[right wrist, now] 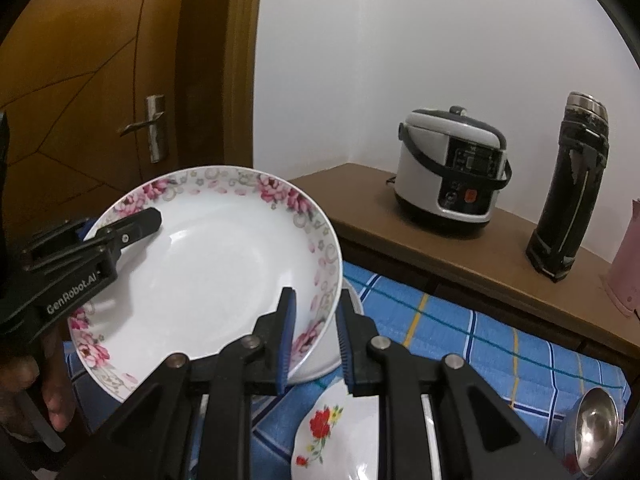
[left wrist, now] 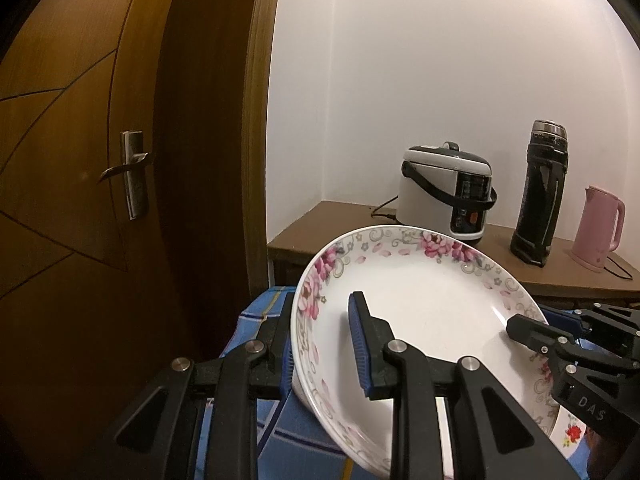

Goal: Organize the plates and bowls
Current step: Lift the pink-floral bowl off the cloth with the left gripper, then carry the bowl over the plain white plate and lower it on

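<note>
A white deep plate with pink flowers on its rim (left wrist: 424,312) (right wrist: 208,264) is held tilted in the air above the blue checked cloth. My left gripper (left wrist: 322,344) is shut on its left rim, and it shows in the right wrist view (right wrist: 120,232). My right gripper (right wrist: 314,340) is shut on the opposite rim, and it shows in the left wrist view (left wrist: 532,332). A white plate with a red flower (right wrist: 340,432) lies on the cloth below. Another white plate (right wrist: 320,364) lies under the held one.
A brown side table (right wrist: 440,256) behind carries a rice cooker (right wrist: 452,172), a black thermos (right wrist: 568,188) and a pink kettle (left wrist: 596,228). A steel bowl (right wrist: 596,428) sits on the cloth (right wrist: 480,344) at right. A wooden door (left wrist: 80,160) stands at left.
</note>
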The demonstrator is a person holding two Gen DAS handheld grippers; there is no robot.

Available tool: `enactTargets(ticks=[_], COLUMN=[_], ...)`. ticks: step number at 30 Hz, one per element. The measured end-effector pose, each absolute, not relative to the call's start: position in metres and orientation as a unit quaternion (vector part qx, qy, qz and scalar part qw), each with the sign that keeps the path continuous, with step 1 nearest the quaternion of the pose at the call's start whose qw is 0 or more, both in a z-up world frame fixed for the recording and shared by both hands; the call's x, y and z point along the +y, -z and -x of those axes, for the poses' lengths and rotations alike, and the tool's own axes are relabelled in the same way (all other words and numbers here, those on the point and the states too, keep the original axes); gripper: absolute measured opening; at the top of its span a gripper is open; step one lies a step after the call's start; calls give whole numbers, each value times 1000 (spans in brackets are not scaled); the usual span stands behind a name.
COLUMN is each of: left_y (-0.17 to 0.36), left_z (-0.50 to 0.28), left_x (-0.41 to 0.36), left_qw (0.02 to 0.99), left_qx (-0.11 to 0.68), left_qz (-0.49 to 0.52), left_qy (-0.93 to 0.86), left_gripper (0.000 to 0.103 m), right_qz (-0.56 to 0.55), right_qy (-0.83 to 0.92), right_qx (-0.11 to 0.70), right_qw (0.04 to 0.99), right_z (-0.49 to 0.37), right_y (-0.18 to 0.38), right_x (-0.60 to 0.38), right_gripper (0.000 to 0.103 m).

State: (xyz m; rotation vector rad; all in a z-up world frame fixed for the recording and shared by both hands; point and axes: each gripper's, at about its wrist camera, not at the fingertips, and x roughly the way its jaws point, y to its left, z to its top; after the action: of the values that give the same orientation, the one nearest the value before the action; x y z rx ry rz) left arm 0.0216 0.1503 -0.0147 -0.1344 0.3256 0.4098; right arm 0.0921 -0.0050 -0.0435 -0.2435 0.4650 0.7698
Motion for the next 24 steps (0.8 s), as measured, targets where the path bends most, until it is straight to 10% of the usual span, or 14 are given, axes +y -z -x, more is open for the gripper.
enactTargets(ticks=[24], left_y=[19], left_z=[-83], left_x=[176], left_qw=[967], left_qx=[121], left_qz=[78], left_qy=[-209], left_gripper=[27], right_qz=[84], right_qy=[-328], right_qx=[193], right_qw=[921], right_z=[-141], right_y=[43], right_x=[22], right_gripper=[20])
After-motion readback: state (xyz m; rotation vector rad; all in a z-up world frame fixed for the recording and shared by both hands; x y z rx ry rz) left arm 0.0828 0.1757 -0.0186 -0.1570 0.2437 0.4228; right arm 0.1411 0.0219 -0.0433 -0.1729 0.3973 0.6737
